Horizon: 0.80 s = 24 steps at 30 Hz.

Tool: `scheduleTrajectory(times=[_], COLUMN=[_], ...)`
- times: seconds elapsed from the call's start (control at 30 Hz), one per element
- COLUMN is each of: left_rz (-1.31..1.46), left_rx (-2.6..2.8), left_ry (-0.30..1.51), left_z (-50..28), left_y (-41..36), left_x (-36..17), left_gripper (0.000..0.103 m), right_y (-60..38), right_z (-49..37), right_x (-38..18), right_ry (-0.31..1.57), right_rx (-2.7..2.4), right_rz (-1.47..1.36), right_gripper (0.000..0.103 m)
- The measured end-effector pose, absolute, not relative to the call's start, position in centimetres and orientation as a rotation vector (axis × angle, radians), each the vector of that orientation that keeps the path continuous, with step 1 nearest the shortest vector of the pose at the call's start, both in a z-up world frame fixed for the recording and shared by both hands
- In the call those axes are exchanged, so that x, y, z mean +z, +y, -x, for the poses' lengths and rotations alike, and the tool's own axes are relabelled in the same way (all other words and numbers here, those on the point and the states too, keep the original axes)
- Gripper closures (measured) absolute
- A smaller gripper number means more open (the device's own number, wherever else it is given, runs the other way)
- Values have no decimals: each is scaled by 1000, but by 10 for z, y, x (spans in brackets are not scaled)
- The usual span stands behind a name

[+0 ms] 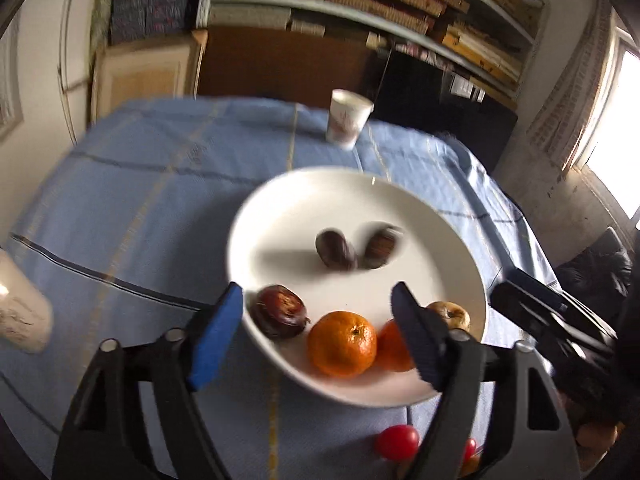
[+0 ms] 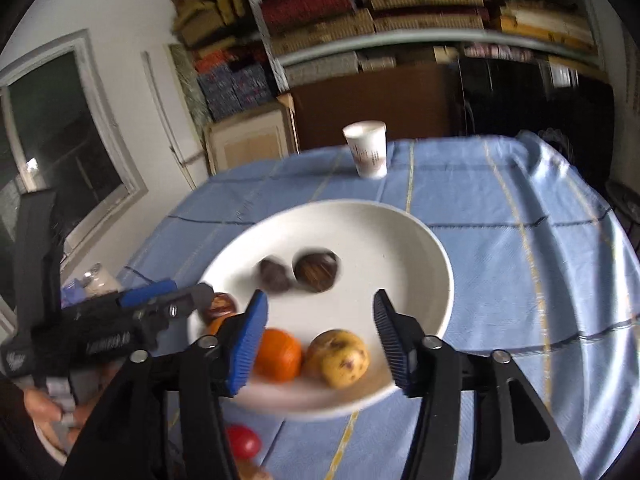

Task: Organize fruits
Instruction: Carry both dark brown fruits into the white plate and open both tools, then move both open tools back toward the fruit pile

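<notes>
White bowl (image 1: 320,200) sits mid-table on the blue checked tablecloth (image 1: 140,200), toward the near edge. Both views are motion-blurred.

In the bowl:
- two dark brown fruits side by side near the centre: left one (image 1: 335,249), right one (image 1: 381,247), close together, contact unclear
- reddish-brown fruit (image 1: 280,311) at the near-left wall
- mandarin (image 1: 342,343) at the near wall, second mandarin (image 1: 394,347) just beside it on the right, partly hidden by a finger
- yellow-brown spotted fruit (image 2: 339,358) at the near-right, right next to the mandarin (image 2: 278,354)

Outside the bowl: red tomato (image 1: 397,442) on the cloth at the near edge, just in front of the bowl rim. A second red one sits beside it, mostly hidden behind a finger.

Left gripper (image 1: 316,338): jaws wide, nothing between the pads, hovering over the near rim of the bowl.
Right gripper (image 2: 318,346): jaws wide, empty, over the near-right part of the bowl. It shows at the right edge of the left view; its state is unreadable from there.

Paper cup (image 1: 347,124) upright near the far edge of the table. Pale jar (image 1: 20,312) at the left edge, blurred. Shelves with stacked books (image 2: 400,8) behind the table.
</notes>
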<state>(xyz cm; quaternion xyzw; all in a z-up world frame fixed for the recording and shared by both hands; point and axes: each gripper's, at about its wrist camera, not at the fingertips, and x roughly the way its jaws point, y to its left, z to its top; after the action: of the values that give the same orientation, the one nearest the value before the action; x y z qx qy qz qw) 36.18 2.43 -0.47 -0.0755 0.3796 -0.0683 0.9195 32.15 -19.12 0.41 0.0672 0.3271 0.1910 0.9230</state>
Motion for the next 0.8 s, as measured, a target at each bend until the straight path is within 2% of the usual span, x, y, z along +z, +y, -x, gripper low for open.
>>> scheduleTrajectory(times=[0.07, 0.13, 0.4, 0.57, 0.8], left_rz=[135, 119, 68, 44, 5], left_rx=[-99, -60, -60, -76, -67], left_ry=[735, 692, 703, 738, 733], left_z=[-350, -338, -292, -260, -213], left_y=[26, 28, 35, 38, 45], left_x=[6, 13, 3, -12, -24], left_gripper=[8, 7, 5, 5, 5], right_y=[-200, -210, -240, -253, -251], right_z=[-295, -264, -165, -146, -140], right_x=[9, 8, -9, -22, -24], right_ry=[625, 601, 574, 577, 596], right_rx=[392, 385, 331, 357, 341], right_rz=[-140, -136, -64, -110, -114], right_gripper=[36, 36, 36, 33, 23])
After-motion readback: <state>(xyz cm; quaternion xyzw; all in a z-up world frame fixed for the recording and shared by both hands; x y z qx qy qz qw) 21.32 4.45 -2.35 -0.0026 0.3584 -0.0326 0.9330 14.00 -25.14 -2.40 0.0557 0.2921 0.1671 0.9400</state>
